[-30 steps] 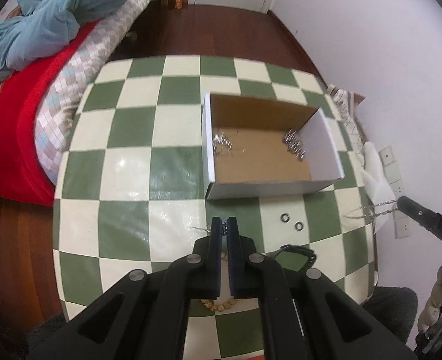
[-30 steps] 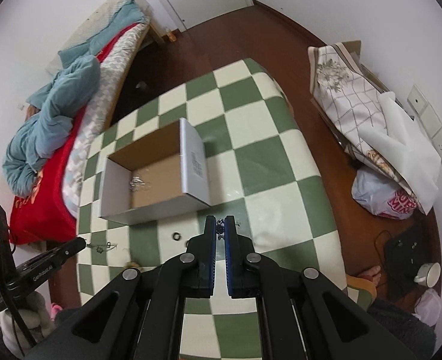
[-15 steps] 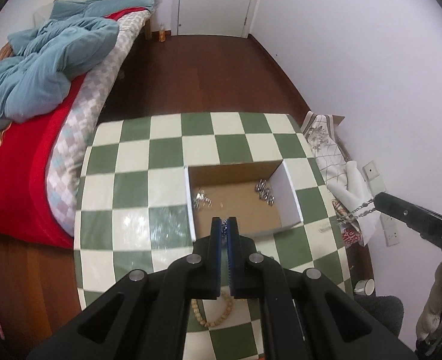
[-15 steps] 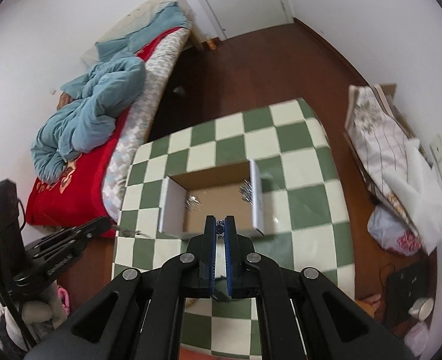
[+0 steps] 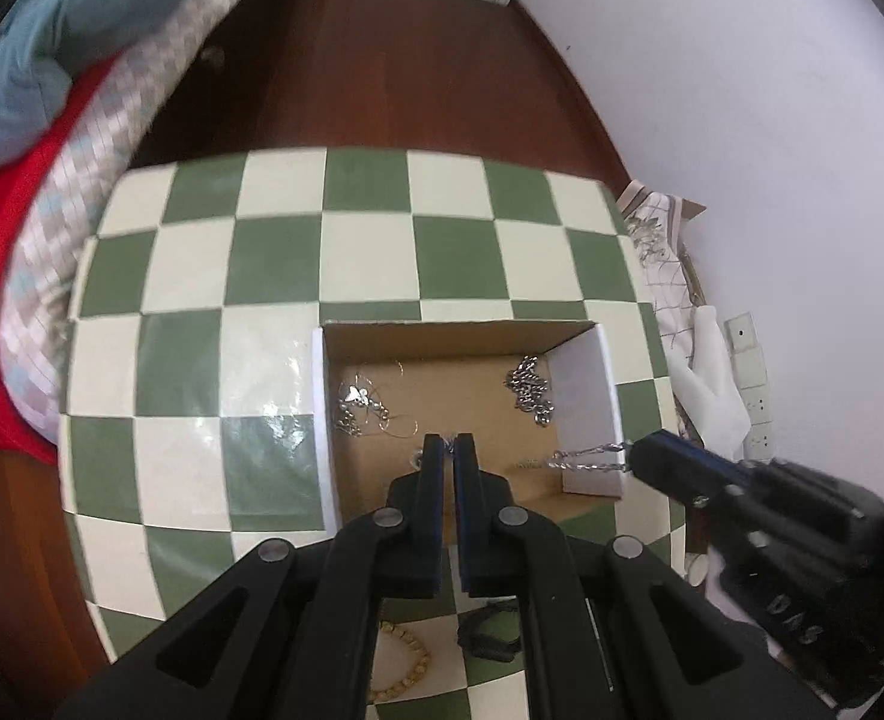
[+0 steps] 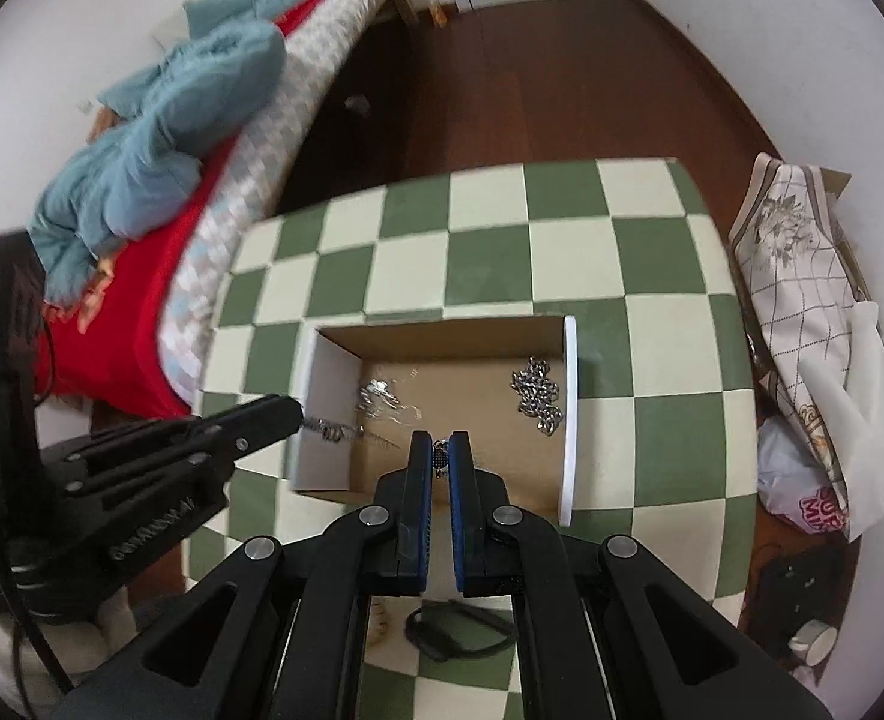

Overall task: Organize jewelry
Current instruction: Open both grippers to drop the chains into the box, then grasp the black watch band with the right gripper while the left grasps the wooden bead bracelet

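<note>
An open cardboard box [image 5: 586, 372] with white outer walls sits on the green-and-cream checked table; it also shows in the right wrist view [image 6: 569, 396]. Inside lie a thin silver chain [image 5: 357, 405] at the left and a chunky silver chain [image 5: 529, 387] at the right. My left gripper [image 5: 449, 441] is shut on a silver chain and hangs over the box's near part. My right gripper [image 6: 440, 441] is shut on the other end of a silver chain [image 5: 589, 459], also over the box. In the left wrist view the right gripper [image 5: 640, 459] shows at the box's right wall.
A wooden bead bracelet [image 5: 408, 666] and a black band [image 6: 460, 630] lie on the table near me. A bed with red and blue bedding [image 6: 141, 180] stands to the left. Bags [image 6: 802, 300] lie on the floor at the right, by a white wall.
Both grippers have come down and forward from high above the table to just over the box, closer together, each still holding a chain.
</note>
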A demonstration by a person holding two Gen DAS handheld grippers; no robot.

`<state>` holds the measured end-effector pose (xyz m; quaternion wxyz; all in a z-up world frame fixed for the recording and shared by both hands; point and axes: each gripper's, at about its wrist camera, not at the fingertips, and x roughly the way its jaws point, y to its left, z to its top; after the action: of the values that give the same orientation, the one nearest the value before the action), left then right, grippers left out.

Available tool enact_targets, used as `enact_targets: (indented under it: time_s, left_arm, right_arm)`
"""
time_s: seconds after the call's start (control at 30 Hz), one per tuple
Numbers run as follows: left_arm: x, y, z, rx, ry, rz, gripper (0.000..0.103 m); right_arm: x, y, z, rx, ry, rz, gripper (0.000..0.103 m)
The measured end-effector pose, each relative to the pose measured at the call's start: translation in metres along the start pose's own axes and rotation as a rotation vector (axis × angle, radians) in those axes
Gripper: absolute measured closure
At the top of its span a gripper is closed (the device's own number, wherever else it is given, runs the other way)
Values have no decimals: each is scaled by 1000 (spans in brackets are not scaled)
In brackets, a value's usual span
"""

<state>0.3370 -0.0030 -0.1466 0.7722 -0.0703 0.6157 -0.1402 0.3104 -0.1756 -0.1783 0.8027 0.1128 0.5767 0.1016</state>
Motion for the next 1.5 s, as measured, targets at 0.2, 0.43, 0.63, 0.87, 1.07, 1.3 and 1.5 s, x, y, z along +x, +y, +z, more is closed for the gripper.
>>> enact_targets:
  time_s: [0.2, 0.43, 0.63, 0.87, 1.07, 1.3, 1.5]
  left_arm:
    - [21, 8, 9, -31, 44, 28, 100]
    - [6, 12, 12, -11, -60, 226, 30]
    - [-9, 20, 4, 6, -159, 369, 0]
    - [-18, 19, -25, 31, -222, 431, 0]
    - [-30, 16, -45, 24, -252, 439, 0]
    - [-66, 8, -71, 20, -327, 433, 0]
    - [-101, -3, -93, 27, -393, 417, 0]
  right_arm:
    - [46, -10, 8, -2, 90, -25, 97]
    - [64, -18, 7, -19, 158, -127, 21]
    - [54, -19, -4, -53, 124, -263, 3]
    - [47, -20, -26, -43, 72, -313, 1]
    - [29, -14, -41, -40, 13, -317, 1]
    - [-13, -7, -60, -41, -90, -330, 1]
    - [-56, 4, -76, -53, -194, -341, 1]
